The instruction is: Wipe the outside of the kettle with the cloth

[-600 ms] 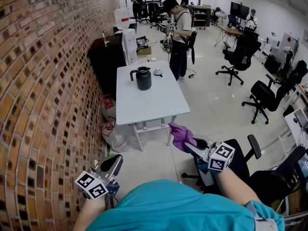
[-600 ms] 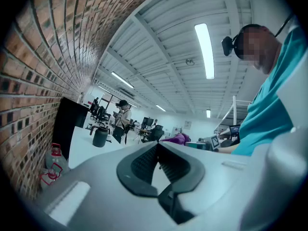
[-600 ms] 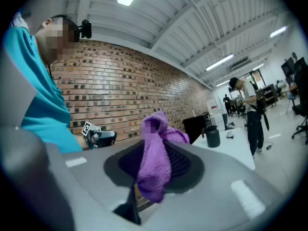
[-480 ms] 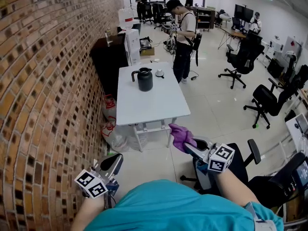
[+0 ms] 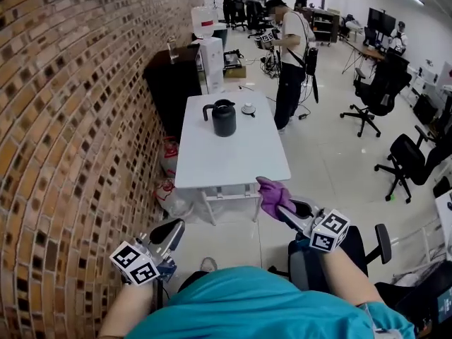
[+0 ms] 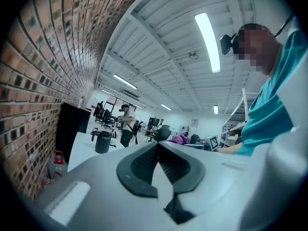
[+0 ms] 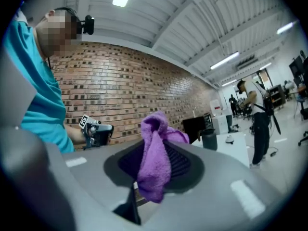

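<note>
Brick wall [image 5: 78,119]: red-brown masonry running along the left side of the table.
Table [image 5: 233,157]: white rectangular top on pale legs; most of its surface is bare.
Standing person [image 5: 291,69]: in a light top and dark trousers, just past the table's far right corner; not part of the task.
Kettle [image 5: 224,121]: dark, squat metal kettle with a curved handle, upright on the far half of the table, lid on.
Right claw [image 5: 286,210]: clenched on the cloth, held in the air short of the table's near edge.
Left claw [image 5: 171,228]: jaws closed together on nothing, low and short of the table's near left corner.
Cloth [image 5: 272,195]: purple towelling, bunched, standing out past the jaw tips; off the table and well apart from the kettle.
White object [image 5: 248,109]: small and round, on the table just beside the kettle; too small to identify.
Step in hand: the approach, judged from the gap; no wiping has begun.
Next move: probably carrying the cloth across the table to the kettle's side wall, while the empty claw steadies the handle so the kettle does not slide.
</note>
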Available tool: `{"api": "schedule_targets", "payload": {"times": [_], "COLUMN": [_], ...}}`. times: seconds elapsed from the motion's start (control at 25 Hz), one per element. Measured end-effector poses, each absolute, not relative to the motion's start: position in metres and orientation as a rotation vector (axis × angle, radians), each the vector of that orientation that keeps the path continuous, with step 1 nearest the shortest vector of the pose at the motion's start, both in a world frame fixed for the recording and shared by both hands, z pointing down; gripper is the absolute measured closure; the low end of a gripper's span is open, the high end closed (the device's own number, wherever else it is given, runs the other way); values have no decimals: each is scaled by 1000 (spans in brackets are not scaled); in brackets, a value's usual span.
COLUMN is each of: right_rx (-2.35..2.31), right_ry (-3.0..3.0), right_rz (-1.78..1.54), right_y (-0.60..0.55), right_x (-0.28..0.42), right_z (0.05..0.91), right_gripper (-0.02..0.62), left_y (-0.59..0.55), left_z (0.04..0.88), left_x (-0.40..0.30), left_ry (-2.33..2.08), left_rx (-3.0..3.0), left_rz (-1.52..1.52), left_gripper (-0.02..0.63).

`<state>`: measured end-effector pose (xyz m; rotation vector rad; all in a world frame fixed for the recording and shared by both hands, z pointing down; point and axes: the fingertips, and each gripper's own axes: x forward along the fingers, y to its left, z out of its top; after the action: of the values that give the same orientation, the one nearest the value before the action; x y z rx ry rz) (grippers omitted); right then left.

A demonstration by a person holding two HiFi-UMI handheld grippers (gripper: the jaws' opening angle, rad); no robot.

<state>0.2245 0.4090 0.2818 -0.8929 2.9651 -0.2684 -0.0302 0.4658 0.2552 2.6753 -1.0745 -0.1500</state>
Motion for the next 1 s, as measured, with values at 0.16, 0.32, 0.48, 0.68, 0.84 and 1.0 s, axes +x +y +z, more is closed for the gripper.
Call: {"api": "schedule_targets", "payload": {"times": [0.16, 0.32, 0.48, 0.68, 0.84, 1.0], "right_rx": [-962, -1074, -1215, -1319, -1363, -1334], "right_ry": [2977, 2952, 2884, 2968, 3035, 3089], "right_rz": [-265, -221, -321, -338, -364, -367], "right_y": [339, 239, 142, 58, 5, -54], "right_x": [210, 180, 156, 136, 132, 144], "right_z": [294, 302, 309, 323, 359, 394], "right_gripper": [505, 505, 505, 503, 505, 505], "left_y": [387, 273, 169, 75, 27, 3], "left_z": [269, 294, 303, 303, 321, 334], "left_x": [-56, -88, -105, -110, -111, -101], "left_ry": [-1049, -949, -818, -729, -733, -807], "left_rx": [2689, 2722, 2722, 2730, 2649, 2580], "left_rz": [-153, -152, -92, 7, 22, 65], "left_gripper": [604, 604, 604, 604, 604, 604]}}
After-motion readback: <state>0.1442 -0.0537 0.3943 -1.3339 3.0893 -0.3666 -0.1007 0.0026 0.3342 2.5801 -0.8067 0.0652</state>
